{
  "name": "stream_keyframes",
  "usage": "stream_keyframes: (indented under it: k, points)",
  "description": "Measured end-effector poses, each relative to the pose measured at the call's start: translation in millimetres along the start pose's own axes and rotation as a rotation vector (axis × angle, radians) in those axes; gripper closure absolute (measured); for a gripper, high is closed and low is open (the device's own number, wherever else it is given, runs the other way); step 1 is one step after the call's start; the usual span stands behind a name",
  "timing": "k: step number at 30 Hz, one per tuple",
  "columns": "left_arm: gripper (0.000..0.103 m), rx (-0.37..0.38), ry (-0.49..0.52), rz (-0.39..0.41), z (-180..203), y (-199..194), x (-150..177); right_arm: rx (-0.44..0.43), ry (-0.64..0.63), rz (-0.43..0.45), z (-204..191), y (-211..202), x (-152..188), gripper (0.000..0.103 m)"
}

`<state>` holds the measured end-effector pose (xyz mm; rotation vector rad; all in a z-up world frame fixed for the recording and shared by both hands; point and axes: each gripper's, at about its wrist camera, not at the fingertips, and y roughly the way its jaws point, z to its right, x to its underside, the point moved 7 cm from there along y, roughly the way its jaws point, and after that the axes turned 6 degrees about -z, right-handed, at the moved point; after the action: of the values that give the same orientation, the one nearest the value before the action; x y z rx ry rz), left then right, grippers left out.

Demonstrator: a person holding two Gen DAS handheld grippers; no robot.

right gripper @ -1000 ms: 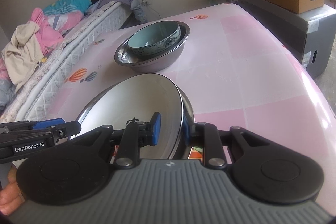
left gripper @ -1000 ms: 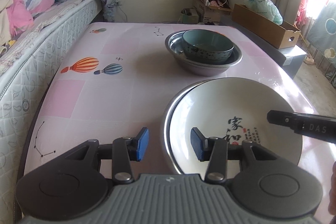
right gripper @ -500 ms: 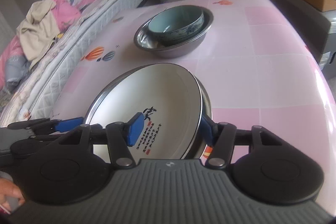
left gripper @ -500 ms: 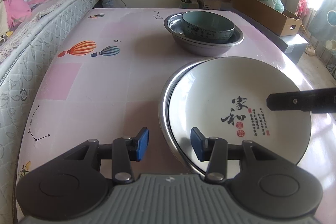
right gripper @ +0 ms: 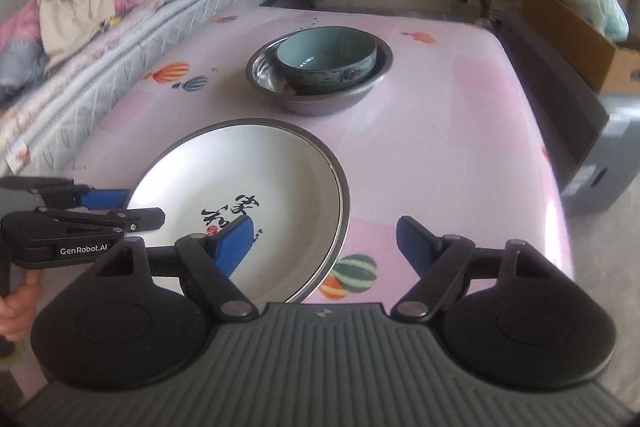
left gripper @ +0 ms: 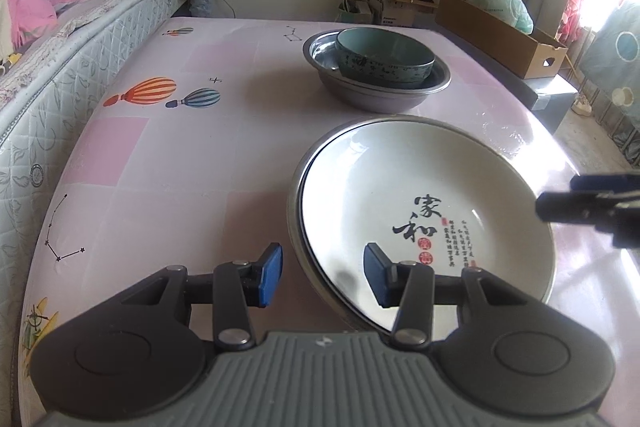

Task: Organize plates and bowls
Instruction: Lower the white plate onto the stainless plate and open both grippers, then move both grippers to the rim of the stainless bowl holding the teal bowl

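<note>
A white plate (left gripper: 400,195) (right gripper: 240,171) with black calligraphy lies flat in a shallow metal plate (left gripper: 294,195) (right gripper: 344,211) on the pink table. My left gripper (left gripper: 324,277) (right gripper: 140,207) straddles the stack's near left rim, and its blue pads stand apart from that rim. My right gripper (right gripper: 324,241) (left gripper: 558,195) hangs over the stack's right rim. Its jaws are opening wide, with the rim between them untouched. Farther back, a teal bowl (left gripper: 384,61) (right gripper: 326,55) sits inside a steel bowl (left gripper: 380,95) (right gripper: 320,103).
A bed (left gripper: 80,39) piled with clothes runs along the table's left side. A cardboard box (left gripper: 504,39) stands on a grey cabinet beyond the right edge. The pink tablecloth (left gripper: 168,163) has balloon prints. A hand (right gripper: 16,303) holds the left gripper.
The right gripper's jaws went from shut on the white plate's rim to wide apart and lifted a little. The plate went from tilted to flat. The left gripper stayed put.
</note>
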<state>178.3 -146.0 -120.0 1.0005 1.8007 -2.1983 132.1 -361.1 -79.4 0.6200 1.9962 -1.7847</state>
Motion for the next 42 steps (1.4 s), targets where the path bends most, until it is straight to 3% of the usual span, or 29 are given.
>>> stream_keyframes:
  k: [6,12,18,26,32,34,42]
  points:
    - [0.057,-0.016,0.002,-0.019,1.0,-2.0,2.1,-0.035,0.165,0.02,2.9,19.4,35.3,0.04]
    - [0.055,-0.024,0.003,-0.033,0.7,-4.5,3.8,-0.012,0.204,0.031,-10.0,27.9,55.3,0.04]
    - [0.052,-0.021,-0.013,-0.025,0.4,-14.0,7.1,-0.004,0.228,0.058,-12.9,17.6,54.9,0.038]
    - [0.038,-0.016,-0.032,0.027,-5.5,-37.2,-8.3,-0.031,0.251,0.107,-10.4,-6.6,49.1,0.033]
    - [0.026,-0.022,-0.028,0.075,-19.0,-46.0,-40.4,-0.048,0.263,0.131,-4.1,-16.7,31.0,0.033]
    - [0.016,-0.028,-0.016,0.092,-22.9,-45.1,-55.0,-0.046,0.259,0.148,-0.3,-20.3,19.7,0.032]
    - [0.014,-0.047,-0.031,0.071,-37.1,-4.5,-119.3,-0.068,0.3,0.192,37.8,-8.3,-38.2,0.032]
